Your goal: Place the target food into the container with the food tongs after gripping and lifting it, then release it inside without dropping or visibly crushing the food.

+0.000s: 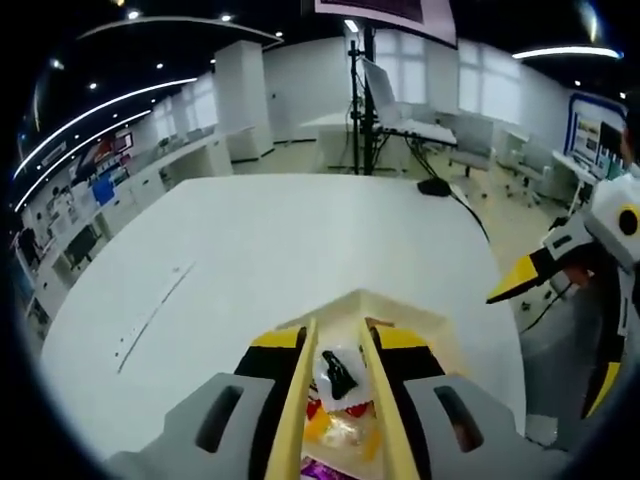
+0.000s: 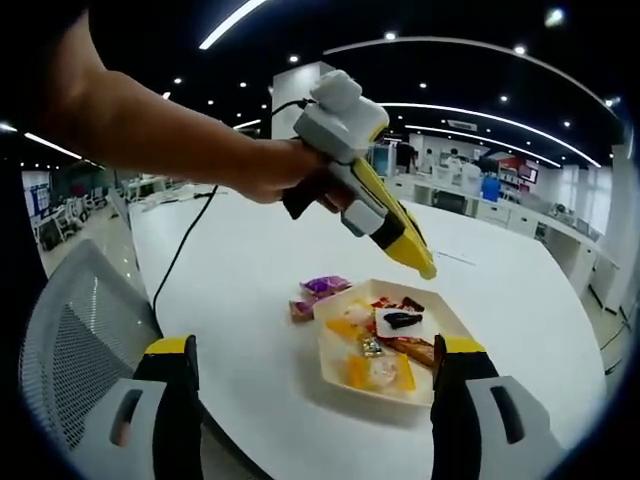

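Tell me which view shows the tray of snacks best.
The right gripper view: the whole tray lies open on the white table. In the left gripper view its rim peeks past the left gripper.

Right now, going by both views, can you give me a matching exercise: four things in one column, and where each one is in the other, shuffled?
Things:
1. purple wrapper
2. black cable
3. left gripper
4. mesh chair

Places:
A. trailing across the table to its edge
B. off the table, at its near edge
C. on the table, beside the tray
D. in a hand, above the tray

Pairs: 1-C, 2-A, 3-D, 4-B
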`<control>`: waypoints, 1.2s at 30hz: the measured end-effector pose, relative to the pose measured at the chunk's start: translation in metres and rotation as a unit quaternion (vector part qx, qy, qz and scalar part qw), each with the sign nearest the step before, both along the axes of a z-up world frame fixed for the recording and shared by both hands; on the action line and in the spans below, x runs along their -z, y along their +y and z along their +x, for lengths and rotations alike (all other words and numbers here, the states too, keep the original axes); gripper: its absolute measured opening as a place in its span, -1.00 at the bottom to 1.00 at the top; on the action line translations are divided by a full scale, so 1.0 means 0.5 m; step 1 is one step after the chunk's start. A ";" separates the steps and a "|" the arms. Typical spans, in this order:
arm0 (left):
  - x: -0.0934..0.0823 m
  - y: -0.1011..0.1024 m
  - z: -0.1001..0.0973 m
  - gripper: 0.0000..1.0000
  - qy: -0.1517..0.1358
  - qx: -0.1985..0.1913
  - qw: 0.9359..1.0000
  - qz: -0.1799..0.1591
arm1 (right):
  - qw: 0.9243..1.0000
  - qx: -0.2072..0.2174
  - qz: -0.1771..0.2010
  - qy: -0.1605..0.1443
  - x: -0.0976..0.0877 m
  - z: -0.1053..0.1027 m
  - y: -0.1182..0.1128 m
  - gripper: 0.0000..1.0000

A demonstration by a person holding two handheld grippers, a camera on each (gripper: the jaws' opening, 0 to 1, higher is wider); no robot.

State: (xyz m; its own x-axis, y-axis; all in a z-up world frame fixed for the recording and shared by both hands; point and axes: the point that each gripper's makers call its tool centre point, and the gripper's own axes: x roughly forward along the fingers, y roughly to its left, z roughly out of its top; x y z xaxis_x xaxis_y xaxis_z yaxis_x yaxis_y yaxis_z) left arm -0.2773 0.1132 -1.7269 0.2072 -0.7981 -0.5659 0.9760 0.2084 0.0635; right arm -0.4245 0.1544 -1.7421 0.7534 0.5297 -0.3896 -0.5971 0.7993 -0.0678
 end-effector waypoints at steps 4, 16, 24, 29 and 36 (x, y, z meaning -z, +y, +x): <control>-0.019 0.014 0.006 -0.54 -0.005 -0.003 1.000 -0.008 | 1.000 0.001 -0.001 0.000 0.000 0.000 -0.001 0.91; -0.062 0.123 0.025 -0.51 -0.021 -0.037 0.999 -0.028 | 1.000 0.004 0.002 -0.002 -0.003 0.002 -0.003 0.92; -0.054 0.189 0.043 -0.50 -0.020 -0.079 0.996 -0.032 | 1.000 0.000 0.001 0.001 0.001 0.000 0.000 0.92; -0.031 0.222 0.050 -0.50 -0.017 -0.110 0.993 -0.031 | 1.000 0.002 0.000 0.001 0.000 0.001 -0.001 0.92; -0.011 0.253 0.049 -0.49 -0.019 -0.129 0.991 -0.030 | 1.000 0.006 0.000 0.003 0.002 0.002 -0.005 0.92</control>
State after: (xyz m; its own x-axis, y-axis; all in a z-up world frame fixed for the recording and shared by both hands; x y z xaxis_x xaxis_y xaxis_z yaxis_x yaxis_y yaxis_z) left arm -0.2527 0.2399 -1.7215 0.4297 -0.7479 -0.5060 0.8866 0.4556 0.0795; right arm -0.4234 0.1518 -1.7432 0.7571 0.5212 -0.3939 -0.5881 0.8063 -0.0635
